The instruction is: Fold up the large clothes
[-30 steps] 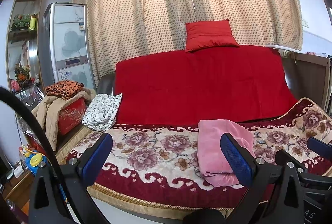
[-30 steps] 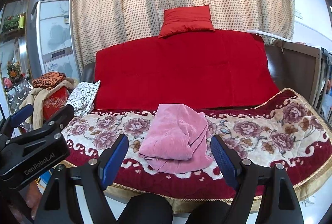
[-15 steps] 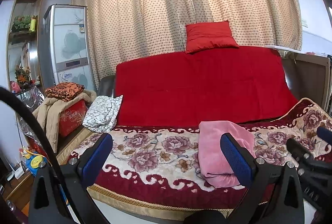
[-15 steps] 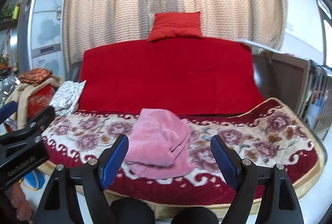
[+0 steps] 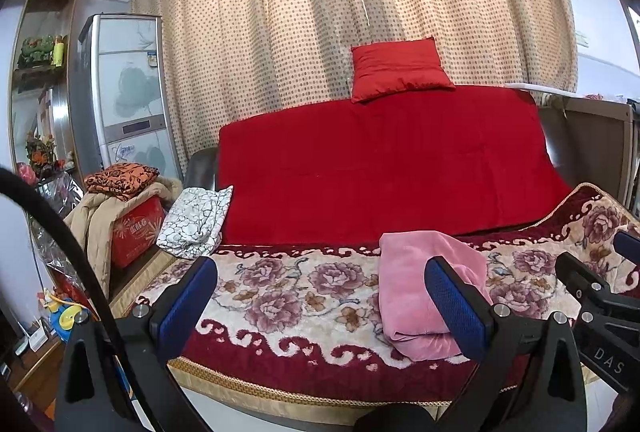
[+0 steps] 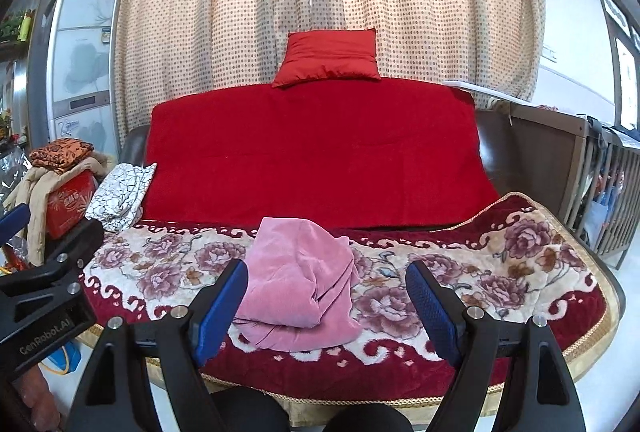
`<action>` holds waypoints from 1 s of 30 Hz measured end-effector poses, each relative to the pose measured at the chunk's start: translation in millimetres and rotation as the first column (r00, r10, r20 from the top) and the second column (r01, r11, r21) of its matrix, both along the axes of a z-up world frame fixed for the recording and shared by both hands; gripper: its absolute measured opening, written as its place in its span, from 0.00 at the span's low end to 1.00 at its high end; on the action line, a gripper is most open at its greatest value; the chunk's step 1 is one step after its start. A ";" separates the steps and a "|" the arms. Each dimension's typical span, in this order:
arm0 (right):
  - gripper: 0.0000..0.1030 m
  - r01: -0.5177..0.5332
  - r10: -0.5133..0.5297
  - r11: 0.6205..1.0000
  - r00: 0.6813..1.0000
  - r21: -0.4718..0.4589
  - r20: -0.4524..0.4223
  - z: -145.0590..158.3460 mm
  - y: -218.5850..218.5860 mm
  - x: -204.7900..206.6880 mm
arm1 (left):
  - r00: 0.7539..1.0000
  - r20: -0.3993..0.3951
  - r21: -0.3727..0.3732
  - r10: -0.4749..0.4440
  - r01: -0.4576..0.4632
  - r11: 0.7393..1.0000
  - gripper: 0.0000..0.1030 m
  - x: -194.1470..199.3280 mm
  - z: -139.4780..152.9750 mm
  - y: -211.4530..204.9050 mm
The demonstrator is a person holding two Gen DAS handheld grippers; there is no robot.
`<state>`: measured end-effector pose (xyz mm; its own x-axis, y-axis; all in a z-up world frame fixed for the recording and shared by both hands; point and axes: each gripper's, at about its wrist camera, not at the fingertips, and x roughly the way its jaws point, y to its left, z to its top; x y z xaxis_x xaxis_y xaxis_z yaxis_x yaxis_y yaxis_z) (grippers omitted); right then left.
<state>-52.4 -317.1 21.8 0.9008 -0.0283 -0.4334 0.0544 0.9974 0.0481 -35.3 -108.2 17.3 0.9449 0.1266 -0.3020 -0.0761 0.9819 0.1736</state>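
A crumpled pink garment (image 5: 416,292) (image 6: 296,272) lies in a loose heap on the floral blanket (image 5: 280,284) (image 6: 500,272) that covers the sofa seat, near its front edge. My left gripper (image 5: 320,288) is open and held short of the sofa, with the garment behind its right finger. My right gripper (image 6: 326,284) is also open, its blue pads (image 6: 224,308) on either side of the garment's right half but nearer the camera, touching nothing. The right gripper's black frame (image 5: 592,296) shows at the right edge of the left wrist view.
A red throw (image 6: 312,152) covers the sofa back, with a red cushion (image 6: 328,56) on top. A white patterned cloth (image 6: 120,192) lies on the left armrest. A red box (image 5: 136,228) under a beige coat stands to the left. A wooden railing (image 6: 600,184) stands at the right.
The right wrist view has swung slightly right, so the garment and cushion sit further left in it. In the left wrist view the right gripper's frame has risen a little. The left gripper stayed still.
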 end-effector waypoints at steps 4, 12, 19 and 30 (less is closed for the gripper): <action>0.82 0.001 -0.001 1.000 1.000 -0.002 -0.002 -0.4 1.5 -0.5 | 1.000 -0.002 -0.003 0.004 -0.004 1.000 1.00 0.5 -1.2 1.4; 0.82 0.005 -0.005 1.000 1.000 -0.020 -0.011 -3.2 5.2 2.0 | 1.000 -0.010 -0.006 -0.004 0.004 1.000 1.00 3.6 -4.6 4.7; 0.82 0.013 -0.014 0.999 1.000 -0.044 -0.021 -6.1 9.9 10.5 | 1.000 -0.017 -0.010 -0.023 0.022 1.000 1.00 10.5 -11.4 8.3; 0.82 0.008 -0.017 0.996 0.996 -0.089 -0.092 -25.2 15.7 43.1 | 0.995 -0.080 -0.018 -0.067 0.065 0.998 1.00 45.2 -35.3 2.3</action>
<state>-9.3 -301.4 -3.4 0.8561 -0.0813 -0.5103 0.0670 0.9967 -0.0463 9.9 -105.9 -18.0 0.9236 0.0596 -0.3786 0.0026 0.9868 0.1617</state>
